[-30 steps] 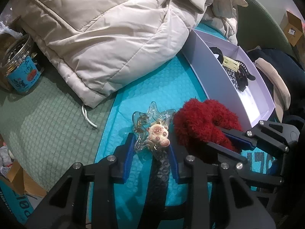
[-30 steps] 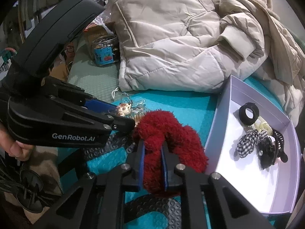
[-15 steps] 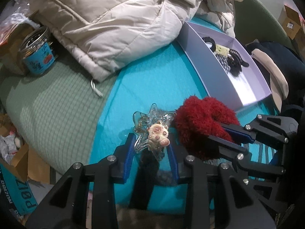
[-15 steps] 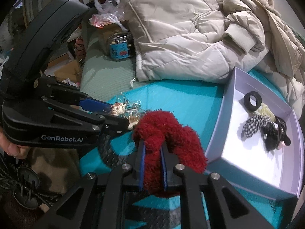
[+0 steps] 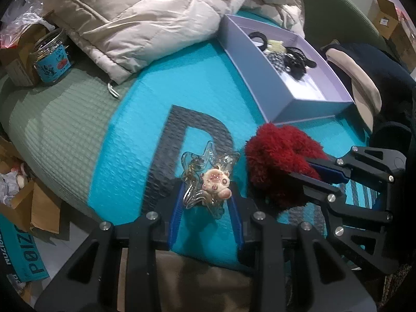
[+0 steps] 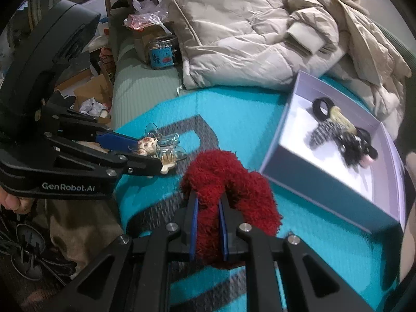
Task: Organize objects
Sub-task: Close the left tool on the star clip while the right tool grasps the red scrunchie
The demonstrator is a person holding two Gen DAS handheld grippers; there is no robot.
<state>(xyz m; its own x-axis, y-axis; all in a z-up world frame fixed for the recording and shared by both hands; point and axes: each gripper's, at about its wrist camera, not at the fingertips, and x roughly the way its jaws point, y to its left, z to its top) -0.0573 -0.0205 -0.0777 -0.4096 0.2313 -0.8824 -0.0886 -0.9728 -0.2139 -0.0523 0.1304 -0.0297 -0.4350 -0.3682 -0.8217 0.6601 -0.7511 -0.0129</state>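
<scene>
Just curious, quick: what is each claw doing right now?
Left claw: closed on the clear star-shaped hair clip with a cream bear charm.
Right claw: closed on the fuzzy red scrunchie.

Both claws are drawing back toward the near side together, so the lilac box (image 5: 283,96) and beige jacket (image 5: 145,18) are sitting farther off, and a dark letter on the teal mat (image 5: 197,83) is coming into sight.
</scene>
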